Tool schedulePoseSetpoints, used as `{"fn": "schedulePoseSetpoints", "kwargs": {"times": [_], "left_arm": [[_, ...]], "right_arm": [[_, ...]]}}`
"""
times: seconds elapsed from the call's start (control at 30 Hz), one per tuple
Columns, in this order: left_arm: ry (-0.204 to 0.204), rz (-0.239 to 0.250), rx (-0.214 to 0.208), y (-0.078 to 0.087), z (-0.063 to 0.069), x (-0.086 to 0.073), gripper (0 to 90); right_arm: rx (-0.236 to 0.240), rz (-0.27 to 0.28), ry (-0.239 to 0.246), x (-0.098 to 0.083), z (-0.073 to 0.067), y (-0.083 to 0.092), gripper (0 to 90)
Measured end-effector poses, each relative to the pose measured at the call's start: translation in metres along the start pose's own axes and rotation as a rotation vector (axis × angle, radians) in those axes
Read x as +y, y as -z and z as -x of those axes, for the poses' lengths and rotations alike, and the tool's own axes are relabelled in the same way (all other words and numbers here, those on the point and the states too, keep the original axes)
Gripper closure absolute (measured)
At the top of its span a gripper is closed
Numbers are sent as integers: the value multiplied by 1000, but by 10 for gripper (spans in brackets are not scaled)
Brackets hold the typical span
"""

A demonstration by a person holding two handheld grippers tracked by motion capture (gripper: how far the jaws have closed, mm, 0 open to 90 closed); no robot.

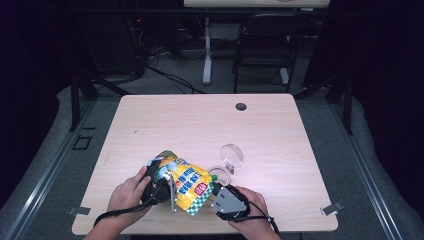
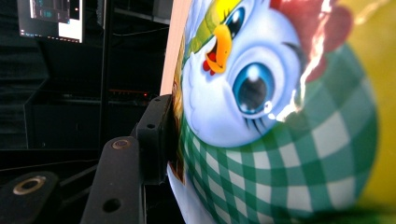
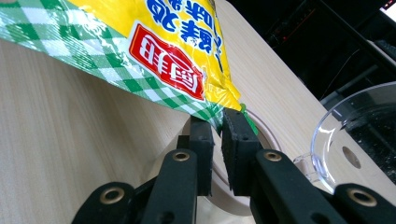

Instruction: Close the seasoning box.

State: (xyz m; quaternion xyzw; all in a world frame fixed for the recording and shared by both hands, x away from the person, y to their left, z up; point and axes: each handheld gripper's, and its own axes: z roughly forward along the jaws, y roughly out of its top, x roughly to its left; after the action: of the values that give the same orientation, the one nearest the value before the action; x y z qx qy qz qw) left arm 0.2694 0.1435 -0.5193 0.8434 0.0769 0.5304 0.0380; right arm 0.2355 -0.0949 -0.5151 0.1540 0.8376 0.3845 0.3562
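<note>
The wooden table (image 1: pixel 280 135) carries the whole scene, and the action sits at its near edge, close to the person, where both hands can work without reaching. The largest thing in play is the snack bag (image 1: pixel 186 182), lifted off the wood and stretched between the 2 grippers rather than lying flat. My guess is that this hold keeps it taut, perhaps for tearing it open or tipping it toward the container just beyond. The left gripper (image 1: pixel 156 189) has its jaws clamped on the bag's left end, and in the left gripper view 1 black jaw presses flat against the foil edge. The right gripper (image 3: pixel 218 135) pinches the bag's lower corner between both jaws, closed tight on the green-checked seam. The bag is glossy and puffed, yellow with green-and-white check borders, a cartoon chicken with big blue eyes and an orange beak, blue script and a red label. Smaller, just right of the bag, the round dish (image 1: pixel 220 174) rests on the table with its clear lid (image 1: pixel 232 155) standing open on edge, ready to receive something.
</note>
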Motion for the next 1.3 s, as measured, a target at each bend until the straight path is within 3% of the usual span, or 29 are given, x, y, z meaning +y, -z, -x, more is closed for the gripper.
{"fn": "schedulePoseSetpoints", "kwargs": {"times": [0.63, 1.3], "left_arm": [[-4, 16, 7, 3, -6, -1, 511], [-44, -24, 44, 5, -11, 4, 512]], "right_arm": [[-7, 14, 13, 5, 0, 4, 841], [-23, 11, 9, 5, 0, 1, 890]]}}
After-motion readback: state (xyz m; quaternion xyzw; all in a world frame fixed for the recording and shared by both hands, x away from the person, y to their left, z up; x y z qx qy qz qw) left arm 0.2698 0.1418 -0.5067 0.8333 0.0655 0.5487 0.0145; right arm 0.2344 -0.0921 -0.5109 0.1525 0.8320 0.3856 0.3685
